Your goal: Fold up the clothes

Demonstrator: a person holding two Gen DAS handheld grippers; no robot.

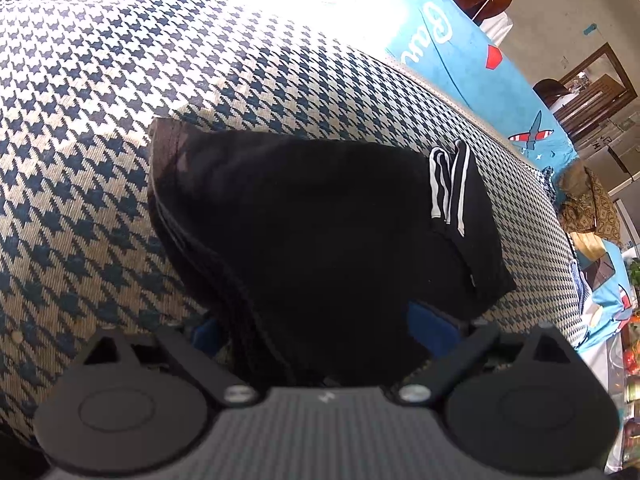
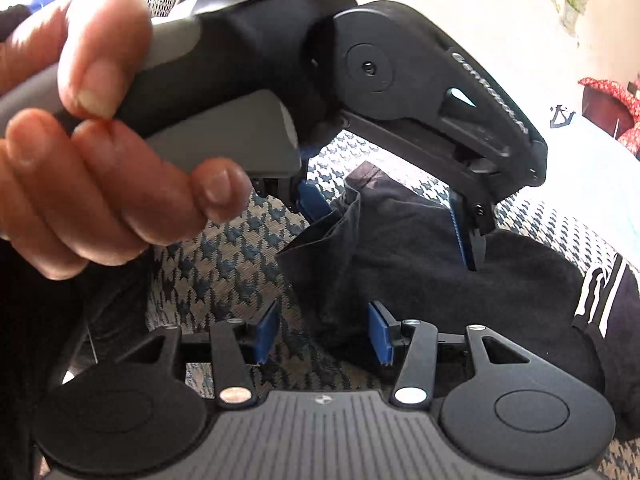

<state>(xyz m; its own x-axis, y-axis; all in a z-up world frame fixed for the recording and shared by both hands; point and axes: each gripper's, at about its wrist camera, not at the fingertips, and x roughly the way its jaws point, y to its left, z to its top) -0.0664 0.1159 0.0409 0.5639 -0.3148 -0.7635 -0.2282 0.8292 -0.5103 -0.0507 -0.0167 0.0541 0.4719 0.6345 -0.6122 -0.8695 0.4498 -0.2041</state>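
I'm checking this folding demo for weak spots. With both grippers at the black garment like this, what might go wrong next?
1. The right gripper is open, its jaws apart around a raised fold of the black garment; closing may catch only a thin layer.
2. The left gripper also stands open over the cloth, very close to the right one, so the two may collide.
3. The striped edge is already bunched; pulling may bake in that crease.

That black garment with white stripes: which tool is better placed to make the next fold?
Probably the left tool: its pads already straddle the black garment. The right tool is open beside it.
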